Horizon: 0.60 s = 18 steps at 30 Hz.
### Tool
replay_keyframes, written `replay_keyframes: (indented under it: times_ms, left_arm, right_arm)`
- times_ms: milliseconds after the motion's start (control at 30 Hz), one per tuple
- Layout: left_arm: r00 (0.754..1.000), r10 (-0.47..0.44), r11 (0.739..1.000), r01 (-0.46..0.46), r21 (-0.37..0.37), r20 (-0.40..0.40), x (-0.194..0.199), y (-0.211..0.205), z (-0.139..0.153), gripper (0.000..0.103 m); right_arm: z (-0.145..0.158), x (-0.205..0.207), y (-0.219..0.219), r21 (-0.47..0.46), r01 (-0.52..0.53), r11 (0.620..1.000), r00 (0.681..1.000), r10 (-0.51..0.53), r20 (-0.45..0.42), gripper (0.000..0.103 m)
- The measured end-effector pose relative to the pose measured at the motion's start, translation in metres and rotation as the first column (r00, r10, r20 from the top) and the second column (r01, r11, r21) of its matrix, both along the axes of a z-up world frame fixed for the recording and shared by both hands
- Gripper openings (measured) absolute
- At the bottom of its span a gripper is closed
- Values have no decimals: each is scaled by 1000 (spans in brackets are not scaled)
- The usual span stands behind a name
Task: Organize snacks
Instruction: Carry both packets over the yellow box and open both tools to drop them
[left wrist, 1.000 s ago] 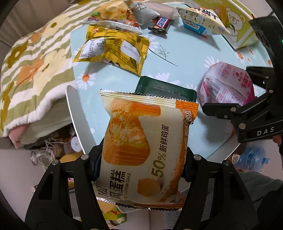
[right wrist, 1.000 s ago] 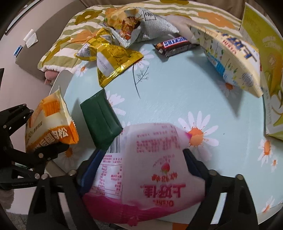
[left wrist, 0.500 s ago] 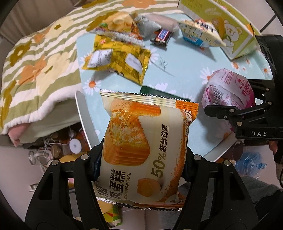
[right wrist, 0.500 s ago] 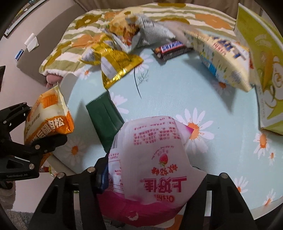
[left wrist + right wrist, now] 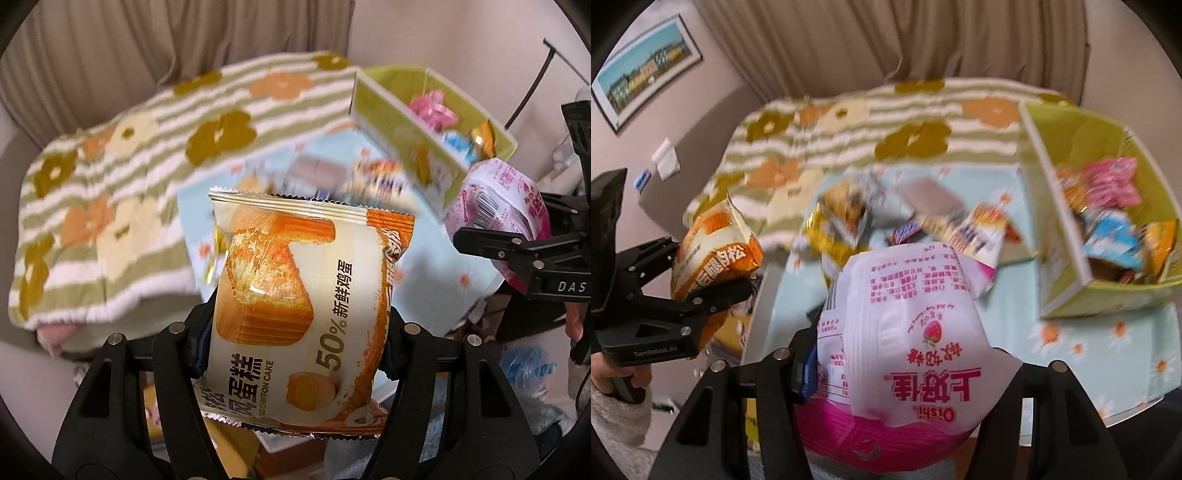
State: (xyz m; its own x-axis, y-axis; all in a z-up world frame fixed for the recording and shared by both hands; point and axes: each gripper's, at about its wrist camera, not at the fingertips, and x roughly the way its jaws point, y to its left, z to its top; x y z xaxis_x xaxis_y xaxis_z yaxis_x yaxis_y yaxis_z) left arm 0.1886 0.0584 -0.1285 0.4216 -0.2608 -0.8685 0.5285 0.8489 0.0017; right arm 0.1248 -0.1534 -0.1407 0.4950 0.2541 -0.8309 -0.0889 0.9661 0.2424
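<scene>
Both fingers clenched: left gripper on cake pack, right gripper on pink bag. Box partly filled far right. Several snacks left on tabletop, blurred.

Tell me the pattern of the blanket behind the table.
Green and white stripes with orange and olive flowers on the blanket, clearest in the left wrist view.

The orange cake packet reads "50%", "新鲜鸡蛋" and "CHIFFON CAKE". The pink-and-white snack bag carries "Oishi" and "上好佳", seen upside down. The black gripper at the right edge of the left wrist view bears "DAS".
</scene>
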Motion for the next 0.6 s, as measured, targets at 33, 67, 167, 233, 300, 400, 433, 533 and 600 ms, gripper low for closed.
replay_keyframes:
  times_ms: [33, 67, 167, 233, 300, 400, 433, 533, 600]
  left_arm:
    - [1000, -7, 1000, 7, -7, 11, 3, -7, 7, 63]
    - [1000, -13, 1000, 14, -15, 24, 7, -16, 14, 63]
    - [998, -26, 999, 27, -26, 55, 17, -44, 29, 63]
    - [997, -30, 999, 33, -36, 66, 22, -62, 36, 63]
    - [997, -30, 998, 34, -54, 75, 30, -90, 42, 63]
    - [997, -29, 997, 35, -75, 78, 41, -130, 46, 63]
    - [997, -29, 996, 35, -81, 77, 47, -148, 47, 63]
    - [997, -26, 994, 33, -100, 69, 57, -191, 46, 63]
    - [998, -23, 993, 29, -115, 56, 67, -226, 44, 63]
  right_arm:
    - [8, 1, -9, 1, 13, 1000, 1000, -13, 20, 54]
    - [13, 1, -13, 1, 20, 1000, 999, -20, 31, 54]
    - [28, 7, -41, 5, 51, 999, 996, -51, 79, 54]
    - [37, 13, -61, 3, 60, 998, 993, -60, 103, 54]
    - [44, 18, -80, 2, 68, 998, 990, -68, 121, 54]
    - [55, 30, -116, 2, 74, 997, 986, -73, 149, 54]
    - [58, 35, -132, -1, 74, 997, 985, -73, 156, 54]
    - [65, 46, -174, -10, 70, 997, 985, -68, 160, 54]
    - [67, 56, -198, -19, 72, 997, 985, -68, 157, 54]
